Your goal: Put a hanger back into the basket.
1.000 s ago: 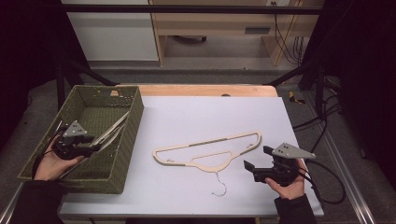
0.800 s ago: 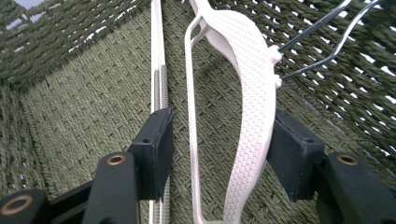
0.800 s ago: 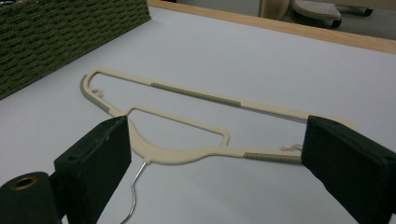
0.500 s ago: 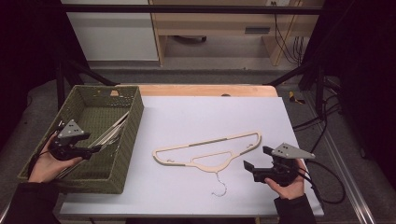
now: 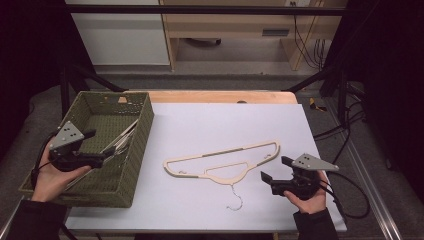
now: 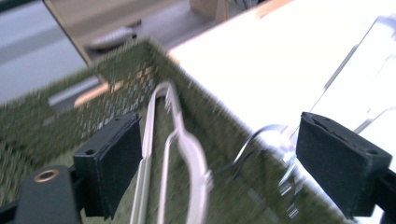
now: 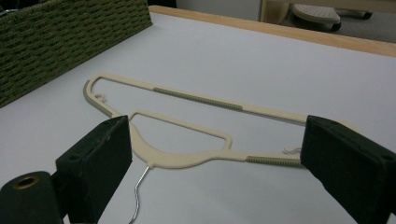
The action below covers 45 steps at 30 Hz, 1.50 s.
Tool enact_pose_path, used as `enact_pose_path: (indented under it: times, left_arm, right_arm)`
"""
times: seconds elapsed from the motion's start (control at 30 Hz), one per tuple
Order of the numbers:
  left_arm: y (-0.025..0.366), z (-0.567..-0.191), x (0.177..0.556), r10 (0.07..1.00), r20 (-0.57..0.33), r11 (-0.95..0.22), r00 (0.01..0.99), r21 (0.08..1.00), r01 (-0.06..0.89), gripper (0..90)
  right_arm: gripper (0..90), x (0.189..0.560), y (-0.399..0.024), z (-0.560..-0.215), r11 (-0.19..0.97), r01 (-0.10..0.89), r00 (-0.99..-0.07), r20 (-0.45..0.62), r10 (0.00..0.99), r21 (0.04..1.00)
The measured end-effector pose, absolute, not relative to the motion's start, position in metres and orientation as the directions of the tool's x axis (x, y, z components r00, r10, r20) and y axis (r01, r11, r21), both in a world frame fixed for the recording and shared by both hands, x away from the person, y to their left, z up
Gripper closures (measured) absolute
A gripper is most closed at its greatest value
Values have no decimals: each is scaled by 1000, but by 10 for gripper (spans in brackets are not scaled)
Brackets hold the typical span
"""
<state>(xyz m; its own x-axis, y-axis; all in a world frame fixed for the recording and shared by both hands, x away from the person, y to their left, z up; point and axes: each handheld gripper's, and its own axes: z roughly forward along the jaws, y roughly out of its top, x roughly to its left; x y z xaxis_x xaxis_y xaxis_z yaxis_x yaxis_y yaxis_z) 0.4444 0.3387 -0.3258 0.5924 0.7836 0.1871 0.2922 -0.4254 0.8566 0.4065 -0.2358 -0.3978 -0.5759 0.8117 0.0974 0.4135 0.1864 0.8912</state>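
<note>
The left gripper (image 5: 107,159) has just opened its jaws and lifted off the hanger (image 6: 187,154), which lies free below them in the basket (image 5: 142,125); the right gripper (image 5: 266,181) waits, jaws apart, before the beige hanger (image 5: 225,161).

left gripper (image 5: 102,157): black body, grey three-cornered plate on top with small dark holes — black cable trailing | right gripper (image 5: 266,177): same black build, grey plate, black cable looping off | jaw pads: black, blocky, one screw hole each; brass-coloured ring on the body | sleeves: dark, both forearms
</note>
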Motion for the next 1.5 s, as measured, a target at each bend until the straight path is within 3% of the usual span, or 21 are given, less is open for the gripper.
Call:
enact_pose_path:
  times: [0.3,0.77,1.1,1.5]
  left_arm:
    - [286,-315,431,764,110,-308,635,928,211,100]
    - [203,-374,427,667,41,-315,744,920,232,88]
    - [191,-409,424,657,7,-336,754,898,284,80]
    - [197,-423,424,670,-25,-327,742,887,326,82]
  right_arm:
    - [109,408,-228,-402,186,432,-572,109,813,883]
    - [143,408,-209,-410,214,469,-577,114,809,857]
    - [170,409,-187,-422,254,505,-600,124,791,825]
    - [301,410,-156,-451,307,604,-573,132,809,736]
